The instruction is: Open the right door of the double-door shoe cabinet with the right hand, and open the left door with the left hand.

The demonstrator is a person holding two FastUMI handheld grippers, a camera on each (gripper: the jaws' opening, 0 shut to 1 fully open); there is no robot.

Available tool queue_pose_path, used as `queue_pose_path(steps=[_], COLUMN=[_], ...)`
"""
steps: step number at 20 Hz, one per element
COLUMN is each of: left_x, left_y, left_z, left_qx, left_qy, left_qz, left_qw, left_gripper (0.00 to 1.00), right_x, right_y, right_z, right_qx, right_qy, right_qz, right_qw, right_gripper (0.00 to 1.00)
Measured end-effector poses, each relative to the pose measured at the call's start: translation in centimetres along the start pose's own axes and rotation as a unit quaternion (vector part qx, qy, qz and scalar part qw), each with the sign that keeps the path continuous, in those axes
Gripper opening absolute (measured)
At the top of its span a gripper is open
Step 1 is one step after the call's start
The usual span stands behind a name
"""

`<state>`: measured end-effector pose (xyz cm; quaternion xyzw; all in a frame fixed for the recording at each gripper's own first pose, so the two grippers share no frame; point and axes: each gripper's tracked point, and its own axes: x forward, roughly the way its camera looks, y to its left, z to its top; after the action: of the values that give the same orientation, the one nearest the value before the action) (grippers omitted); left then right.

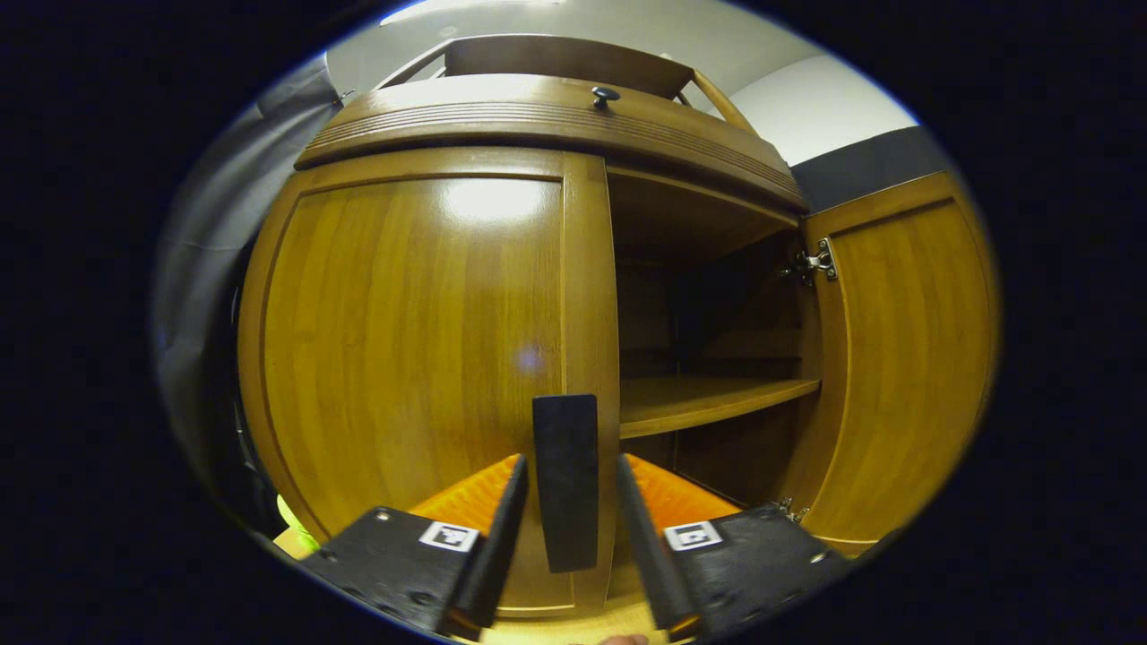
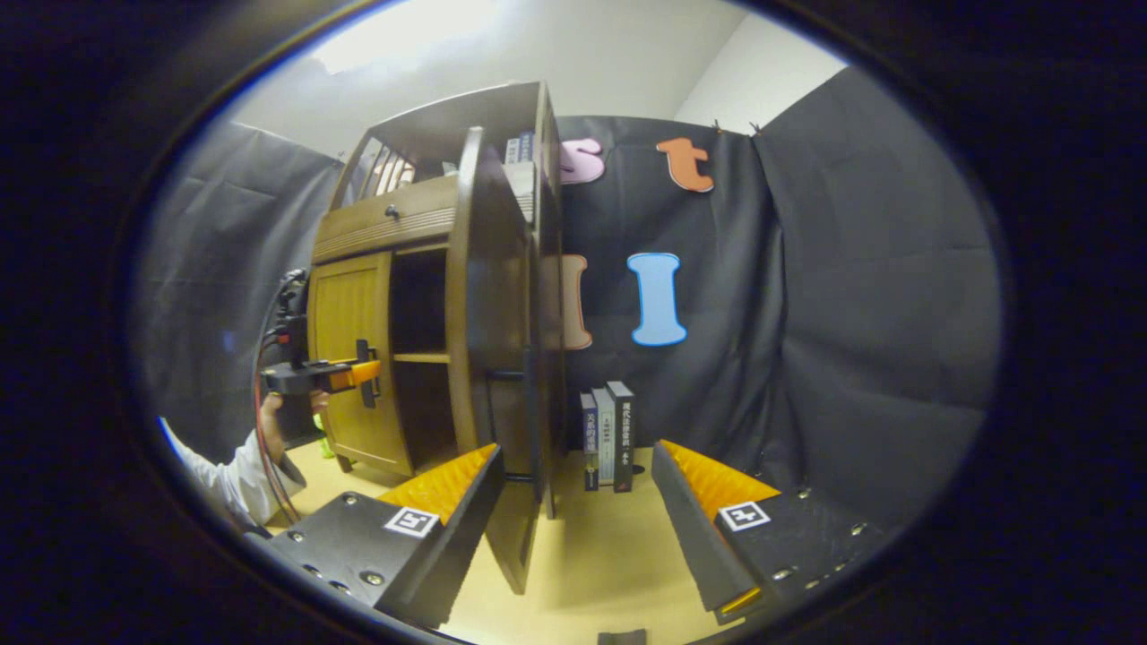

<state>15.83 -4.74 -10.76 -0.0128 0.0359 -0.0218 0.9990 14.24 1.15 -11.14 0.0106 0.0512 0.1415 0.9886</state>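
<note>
The wooden shoe cabinet's left door [image 1: 403, 358] is closed. Its black bar handle [image 1: 564, 484] stands between the fingers of my left gripper [image 1: 571, 461], which is open with a thin gap on each side. The right door [image 1: 905, 358] is swung wide open, baring an inner shelf [image 1: 708, 399]. In the right gripper view that open door [image 2: 484, 340] shows edge-on, its handle [image 2: 506, 421] facing right. My right gripper [image 2: 575, 452] is open and holds nothing, the door's lower edge close to its left finger. The left gripper [image 2: 369, 372] sits at the left door [image 2: 349, 331], held by a hand.
A drawer with a small dark knob [image 1: 605, 94] runs above the doors. Three books [image 2: 605, 439] stand upright on the pale floor [image 2: 609, 555] right of the cabinet. A white sleeve [image 2: 228, 475] reaches in at lower left.
</note>
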Motion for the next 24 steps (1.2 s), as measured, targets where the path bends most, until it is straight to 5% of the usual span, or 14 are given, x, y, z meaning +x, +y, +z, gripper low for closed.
queue_pose_path(steps=[2,12,24], left_x=[0.3,-2.5,-10.4], left_y=[0.0,-0.1,0.7], left_z=[-1.2,-0.4,0.2], left_qx=[0.001,-0.015,0.003], left_qy=[0.019,0.017,0.042], left_qz=[-0.002,-0.044,-0.076], left_qw=[1.000,0.999,0.996], left_gripper=[0.35,0.27,0.28], right_x=[-0.7,-1.4,-0.6], right_y=[2.5,11.0,11.9], right_z=[0.7,4.9,6.7], right_qx=[-0.010,-0.041,-0.023], right_qy=[-0.009,-0.028,-0.028], right_qz=[0.016,0.045,0.032], right_qw=[1.000,0.998,0.999], right_gripper=[0.98,0.97,0.94])
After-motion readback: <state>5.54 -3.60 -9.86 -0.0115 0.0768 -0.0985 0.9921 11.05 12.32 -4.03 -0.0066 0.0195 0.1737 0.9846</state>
